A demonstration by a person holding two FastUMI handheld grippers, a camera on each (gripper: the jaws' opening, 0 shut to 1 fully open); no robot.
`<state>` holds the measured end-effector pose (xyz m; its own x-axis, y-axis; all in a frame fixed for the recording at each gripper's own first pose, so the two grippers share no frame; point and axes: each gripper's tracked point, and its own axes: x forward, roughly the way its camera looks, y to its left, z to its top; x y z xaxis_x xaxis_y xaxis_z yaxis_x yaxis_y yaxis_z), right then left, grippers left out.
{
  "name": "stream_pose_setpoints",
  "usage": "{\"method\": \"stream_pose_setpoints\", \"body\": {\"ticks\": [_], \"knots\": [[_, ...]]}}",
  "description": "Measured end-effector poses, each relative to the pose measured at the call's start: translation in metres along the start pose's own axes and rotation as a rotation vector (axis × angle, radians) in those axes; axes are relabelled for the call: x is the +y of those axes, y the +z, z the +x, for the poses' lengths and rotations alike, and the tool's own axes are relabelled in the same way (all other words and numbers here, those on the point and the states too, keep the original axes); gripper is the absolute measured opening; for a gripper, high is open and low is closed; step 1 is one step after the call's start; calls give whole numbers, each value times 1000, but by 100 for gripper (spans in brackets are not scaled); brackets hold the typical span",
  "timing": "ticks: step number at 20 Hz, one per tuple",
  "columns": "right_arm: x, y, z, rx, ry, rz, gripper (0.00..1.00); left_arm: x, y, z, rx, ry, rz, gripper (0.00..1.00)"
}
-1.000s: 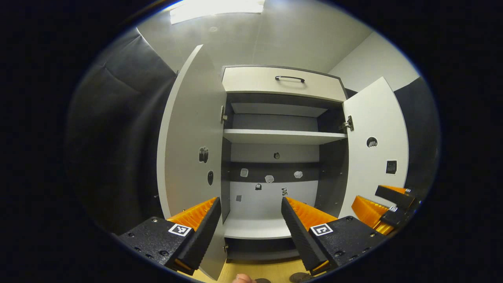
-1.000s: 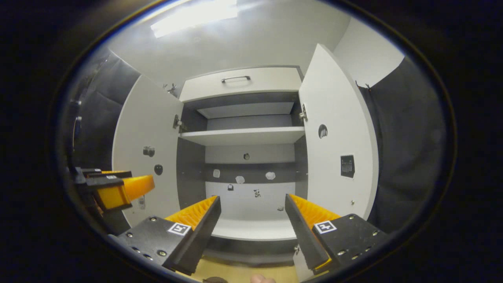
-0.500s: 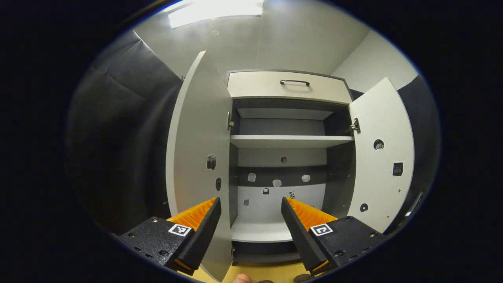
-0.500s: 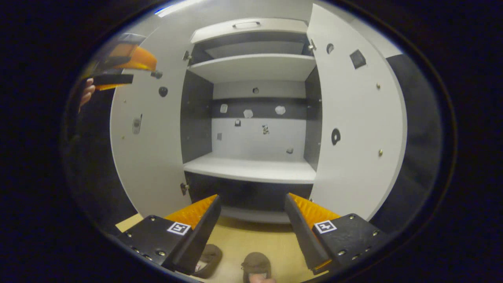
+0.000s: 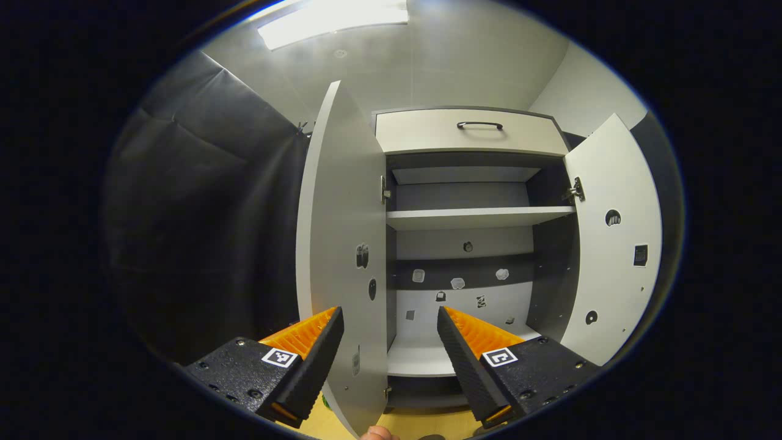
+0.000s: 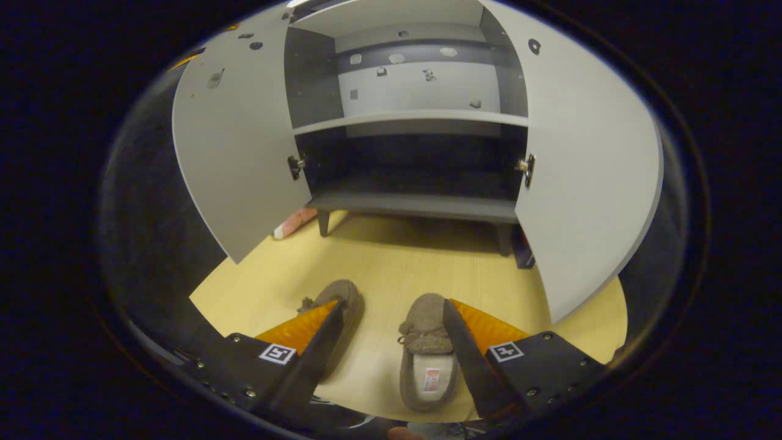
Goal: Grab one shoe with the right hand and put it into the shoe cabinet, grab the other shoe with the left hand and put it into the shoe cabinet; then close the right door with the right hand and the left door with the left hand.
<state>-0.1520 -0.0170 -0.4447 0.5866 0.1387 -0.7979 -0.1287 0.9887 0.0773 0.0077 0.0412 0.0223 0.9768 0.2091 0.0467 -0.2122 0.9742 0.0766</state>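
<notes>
Two brown slippers lie side by side on the yellow floor in the right gripper view, toes toward the cabinet. My right gripper (image 6: 391, 307) is open above them: the right slipper (image 6: 421, 333) sits just inside its right finger, and the left slipper (image 6: 349, 294) is partly behind its left finger. The shoe cabinet (image 6: 415, 205) stands with both doors open, its bottom compartment dark. My left gripper (image 5: 388, 311) is open with nothing between its fingers, held high and facing the cabinet's shelves (image 5: 476, 217), with the left door (image 5: 339, 244) edge-on close in front.
The left door (image 6: 238, 134) and right door (image 6: 586, 171) swing out over the floor on both sides of the slippers. A pinkish object (image 6: 294, 222) lies under the left door by a cabinet leg. A drawer with a handle (image 5: 479, 125) tops the cabinet.
My right gripper has tipped down from the shelves to the floor, bringing both slippers between and beside its fingers. The left gripper's view has turned left, so the cabinet sits further right.
</notes>
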Motion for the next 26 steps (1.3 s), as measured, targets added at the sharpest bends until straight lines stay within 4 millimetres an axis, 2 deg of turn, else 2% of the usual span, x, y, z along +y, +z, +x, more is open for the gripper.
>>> {"method": "stream_pose_setpoints", "body": {"ticks": [4,7,13,17,18,19,20,21,22,23,25,26], "knots": [[1,-48,13,120,21,35,99,2,-7,1,25,9,6,94],[-4,-67,33,183,22,68,99,3,-14,-2,50,12,21,94],[-11,-76,82,226,-10,45,99,14,-20,-8,79,41,63,94],[-23,-80,102,236,-61,9,100,20,-21,-11,85,62,75,94],[-26,-81,104,234,-79,-10,93,21,-21,-12,86,64,77,94],[-30,-81,106,231,-98,-28,80,20,-22,-12,86,60,75,94],[-30,-82,105,235,-99,-39,73,18,-21,-12,82,55,70,94],[-40,-84,108,233,-146,-77,66,18,-22,-12,81,53,65,94],[-39,-80,100,232,-142,-82,67,17,-22,-12,80,52,61,94],[-41,-81,104,240,-147,-81,33,16,-23,-12,80,49,58,94],[-36,-76,110,234,-141,-64,33,13,-23,-12,79,42,56,94],[-38,-78,108,237,-160,-53,18,11,-23,-11,79,38,57,94]]}}
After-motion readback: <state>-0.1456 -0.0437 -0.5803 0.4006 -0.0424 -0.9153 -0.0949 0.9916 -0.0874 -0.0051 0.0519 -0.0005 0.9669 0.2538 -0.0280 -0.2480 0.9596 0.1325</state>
